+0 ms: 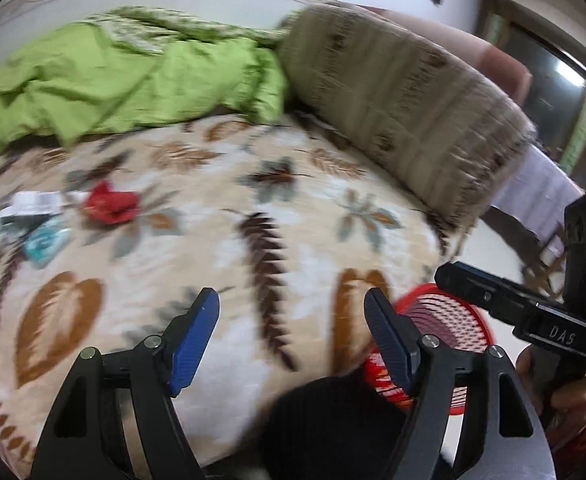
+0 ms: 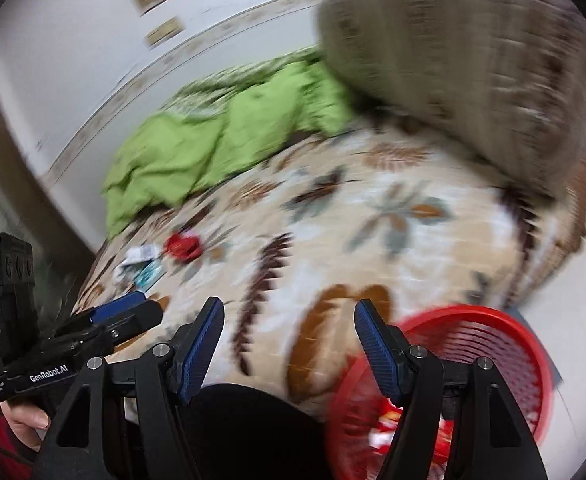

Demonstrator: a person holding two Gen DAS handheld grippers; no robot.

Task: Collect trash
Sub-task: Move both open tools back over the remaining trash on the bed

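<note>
On the leaf-patterned bedspread (image 1: pixel 221 240) lie a crumpled red wrapper (image 1: pixel 111 206), a white paper scrap (image 1: pixel 33 204) and a teal packet (image 1: pixel 45 242), off to the left. The same red wrapper (image 2: pixel 182 245), white scrap (image 2: pixel 141 255) and teal packet (image 2: pixel 148 276) show in the right wrist view. My left gripper (image 1: pixel 291 338) hangs over the bed's near edge, jaws apart, nothing between them. My right gripper (image 2: pixel 289 346) is likewise open and empty. A red mesh basket (image 2: pixel 493 360) with wrappers inside stands on the floor at the bed's near right; its rim (image 1: pixel 465 312) shows behind the left gripper's right finger.
A green blanket (image 1: pixel 125 80) is bunched at the far side of the bed. A big brown patterned cushion (image 1: pixel 405 96) lies at the right. White wall behind. The other hand's gripper (image 1: pixel 533 312) shows at the right edge of the left view. Both views are motion-blurred.
</note>
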